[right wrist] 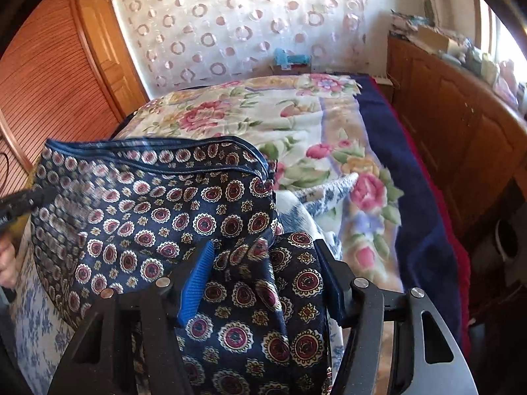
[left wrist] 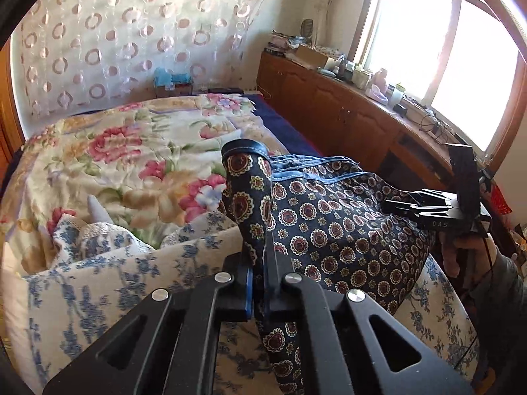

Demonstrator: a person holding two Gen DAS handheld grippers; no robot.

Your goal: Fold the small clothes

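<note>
A dark navy garment (left wrist: 329,227) printed with red and cream medallions and edged in blue hangs stretched between my two grippers above the bed. My left gripper (left wrist: 258,256) is shut on one corner of it, and the cloth stands up bunched between the jaws. My right gripper (right wrist: 263,263) has its jaws spread wide, with the garment (right wrist: 158,204) draped between and over them; the blue pad (right wrist: 194,286) shows bare. In the left wrist view the right gripper (left wrist: 405,207) sits at the far right against the cloth's edge. The left gripper's tip (right wrist: 23,200) shows blurred in the right wrist view.
Below lies a bed with a floral blanket (left wrist: 131,151) and a blue-and-white flowered quilt (left wrist: 98,283). A wooden cabinet (left wrist: 329,98) cluttered on top runs along the right under a bright window. A louvred wooden door (right wrist: 49,82) stands at left. A curtain (left wrist: 131,33) hangs behind.
</note>
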